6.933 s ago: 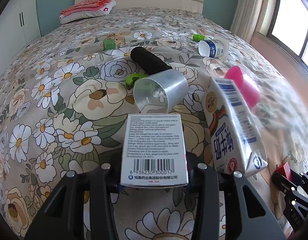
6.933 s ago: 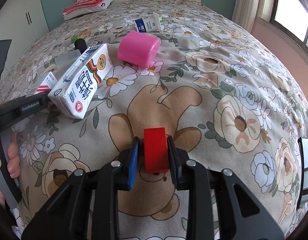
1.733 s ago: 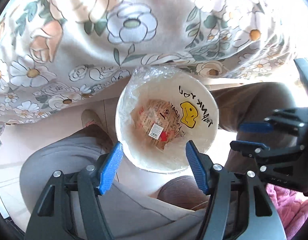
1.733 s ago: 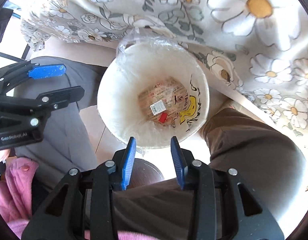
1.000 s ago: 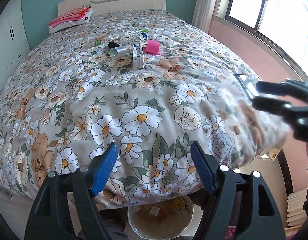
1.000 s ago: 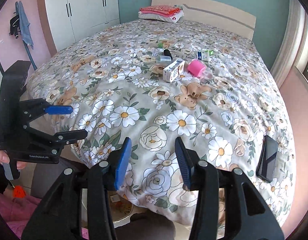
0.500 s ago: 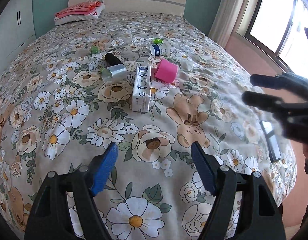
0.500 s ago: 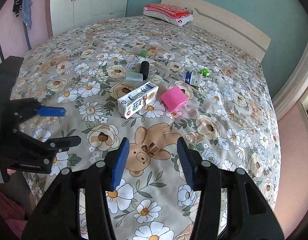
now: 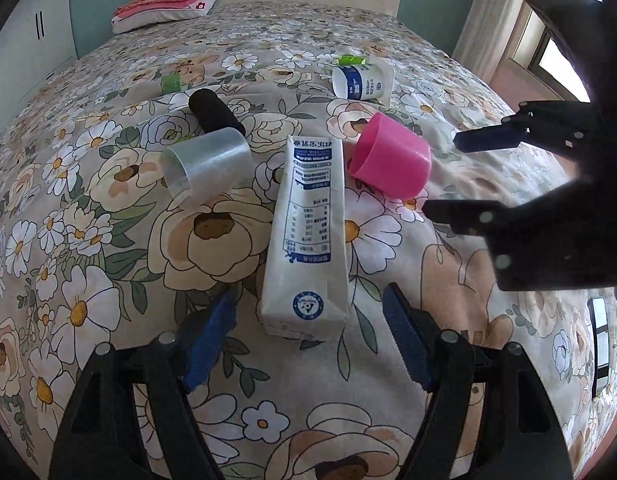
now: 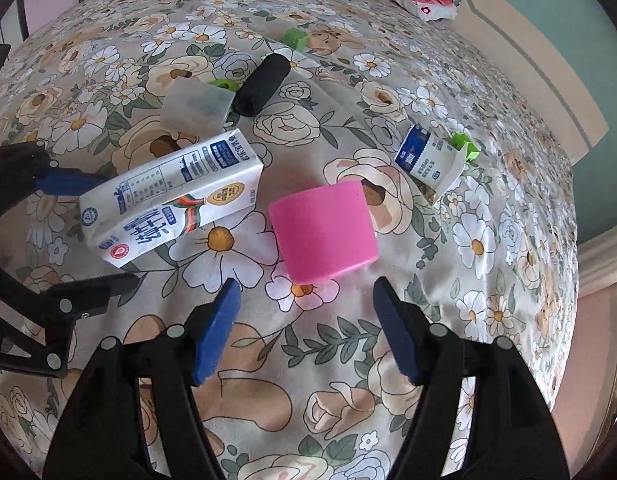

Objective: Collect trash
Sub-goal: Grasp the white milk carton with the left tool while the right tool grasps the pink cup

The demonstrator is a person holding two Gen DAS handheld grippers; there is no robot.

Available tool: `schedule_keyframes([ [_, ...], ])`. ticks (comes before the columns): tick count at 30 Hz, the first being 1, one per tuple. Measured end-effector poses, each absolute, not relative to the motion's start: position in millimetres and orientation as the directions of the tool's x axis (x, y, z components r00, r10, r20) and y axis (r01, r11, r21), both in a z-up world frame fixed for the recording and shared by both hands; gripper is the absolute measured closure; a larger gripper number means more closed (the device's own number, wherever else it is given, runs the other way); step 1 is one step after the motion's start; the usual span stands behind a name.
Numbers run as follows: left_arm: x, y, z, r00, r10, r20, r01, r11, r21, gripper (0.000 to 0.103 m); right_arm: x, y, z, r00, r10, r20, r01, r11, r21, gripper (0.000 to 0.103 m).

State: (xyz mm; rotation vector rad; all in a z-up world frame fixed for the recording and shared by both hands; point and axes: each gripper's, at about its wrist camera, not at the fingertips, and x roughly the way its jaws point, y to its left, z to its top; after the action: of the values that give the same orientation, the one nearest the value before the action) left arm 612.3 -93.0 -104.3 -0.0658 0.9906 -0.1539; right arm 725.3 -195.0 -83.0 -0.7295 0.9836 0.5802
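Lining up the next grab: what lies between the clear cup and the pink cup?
The milk carton lies lengthwise between the clear cup and the pink cup; the left wrist view shows it best. It touches neither cup.

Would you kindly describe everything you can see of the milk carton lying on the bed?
The milk carton is a tall white box, seemingly coated card, with blue print, a nutrition table and a round blue logo near its base. It lies flat on the flowered bedspread, unopened as far as shows, between a clear cup and a pink cup. The open left tongs hover before its base without touching.
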Motion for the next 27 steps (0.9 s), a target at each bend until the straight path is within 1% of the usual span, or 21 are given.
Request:
schedule_keyframes([
  [5,631.3,-94.5,-119.3,0.526,-0.159,-0.835,0.088,0.987,-0.133,0.025,760.1,-181.6,-99.9,0.41,0.115,-0.905,-0.754,0.601,-0.265,0.033],
  [10,640.5,-96.5,-123.7,0.536,-0.15,-0.83,0.092,0.989,-0.119,0.026,786.2,-176.9,-115.4,0.327,0.137,-0.935,-0.764,0.62,-0.176,0.032],
  [11,643.4,-96.7,-123.9,0.537,-0.149,-0.83,0.092,0.989,-0.118,0.033,788.4,-177.0,-118.9,0.313,0.137,-0.94,-0.762,0.627,-0.163,0.032],
  [12,645.8,-96.5,-124.3,0.538,-0.143,-0.831,0.091,0.99,-0.112,0.038,790.9,-176.5,-122.0,0.302,0.139,-0.943,-0.759,0.634,-0.149,0.032],
  [14,650.2,-94.7,-125.7,0.535,-0.143,-0.832,0.088,0.99,-0.113,0.056,792.7,-173.0,-125.8,0.299,0.142,-0.944,-0.759,0.634,-0.146,0.032],
  [15,652.1,-92.8,-126.6,0.532,-0.148,-0.833,0.087,0.989,-0.12,0.061,793.4,-172.2,-126.1,0.302,0.151,-0.941,-0.754,0.642,-0.139,0.033],
  [16,652.8,-90.5,-127.0,0.531,-0.155,-0.833,0.083,0.988,-0.131,0.063,794.3,-172.3,-126.4,0.298,0.163,-0.94,-0.744,0.657,-0.122,0.033],
  [18,651.2,-86.3,-126.2,0.531,-0.171,-0.83,0.077,0.985,-0.153,0.064,793.1,-174.4,-126.9,0.301,0.187,-0.935,-0.727,0.68,-0.098,0.033],
  [22,641.7,-82.6,-119.5,0.533,-0.165,-0.83,0.08,0.986,-0.144,0.064,780.5,-181.5,-119.9,0.337,0.191,-0.922,-0.695,0.711,-0.107,0.034],
  [27,620.4,-75.3,-96.7,0.541,-0.169,-0.824,0.082,0.985,-0.149,0.064,755.4,-189.5,-92.1,0.374,0.209,-0.904,-0.668,0.737,-0.106,0.034],
])
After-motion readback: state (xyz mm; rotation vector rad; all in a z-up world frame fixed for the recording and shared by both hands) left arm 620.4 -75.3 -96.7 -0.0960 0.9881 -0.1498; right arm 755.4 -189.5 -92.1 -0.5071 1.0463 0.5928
